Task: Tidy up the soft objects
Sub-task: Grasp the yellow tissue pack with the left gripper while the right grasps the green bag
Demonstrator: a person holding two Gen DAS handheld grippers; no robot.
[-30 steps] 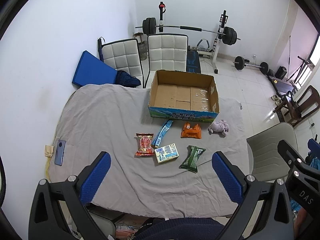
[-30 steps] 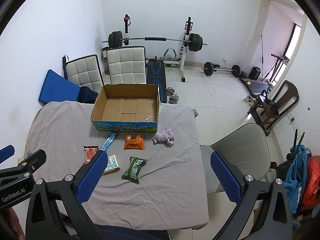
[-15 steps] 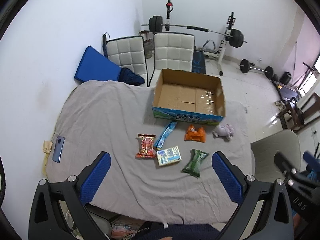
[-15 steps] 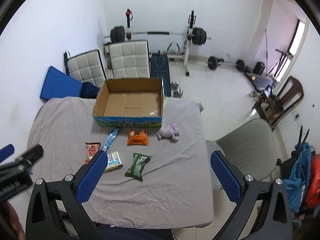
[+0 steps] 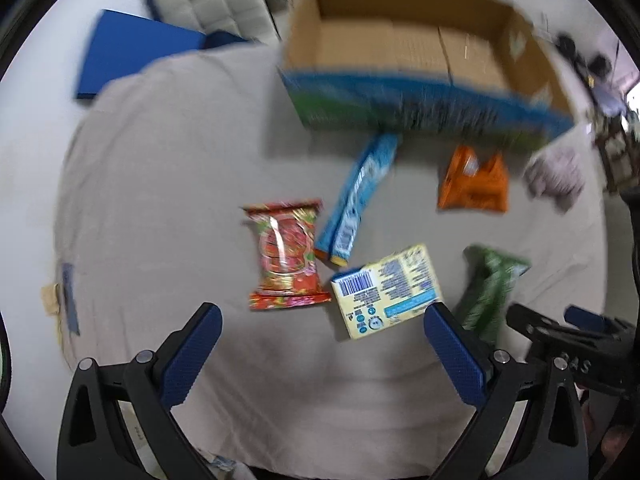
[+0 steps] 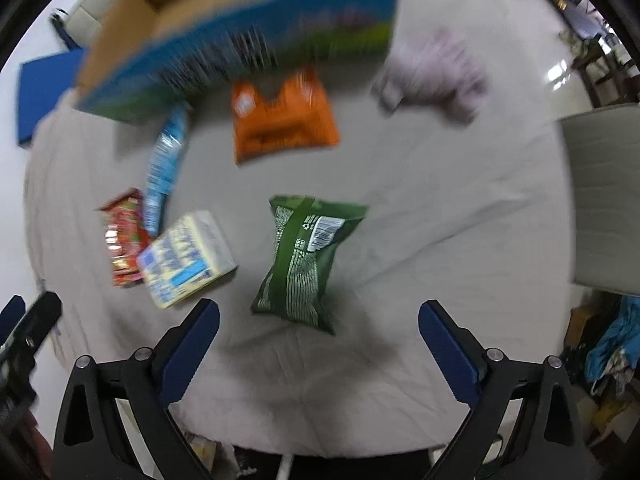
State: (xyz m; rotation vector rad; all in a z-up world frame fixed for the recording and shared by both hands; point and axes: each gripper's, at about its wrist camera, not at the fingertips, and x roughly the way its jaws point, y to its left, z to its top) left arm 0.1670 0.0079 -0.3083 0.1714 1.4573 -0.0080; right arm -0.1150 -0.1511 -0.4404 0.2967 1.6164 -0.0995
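Observation:
An open cardboard box [image 5: 408, 52] stands at the far side of a grey-clothed table [image 5: 168, 160]. In front of it lie a red snack pack [image 5: 286, 254], a blue bar [image 5: 358, 196], a yellow carton [image 5: 388, 290], an orange pouch [image 5: 472, 182], a green bag [image 5: 490, 290] and a purple plush toy [image 5: 556, 174]. My left gripper [image 5: 320, 350] is open and empty, above the red pack and yellow carton. My right gripper [image 6: 318, 344] is open and empty, just short of the green bag [image 6: 308, 256]. The orange pouch [image 6: 282, 120] and plush toy [image 6: 432, 74] lie beyond it.
A phone [image 5: 68, 296] lies at the table's left edge. A blue mat [image 5: 132, 52] and a white chair [image 5: 212, 8] stand behind the table. A grey chair [image 6: 604, 196] is at the table's right side. The right gripper's body [image 5: 576, 360] shows in the left wrist view.
Both grippers have dropped fast toward the table and forward. The items now loom much larger and are motion-blurred. Both jaws stay open.

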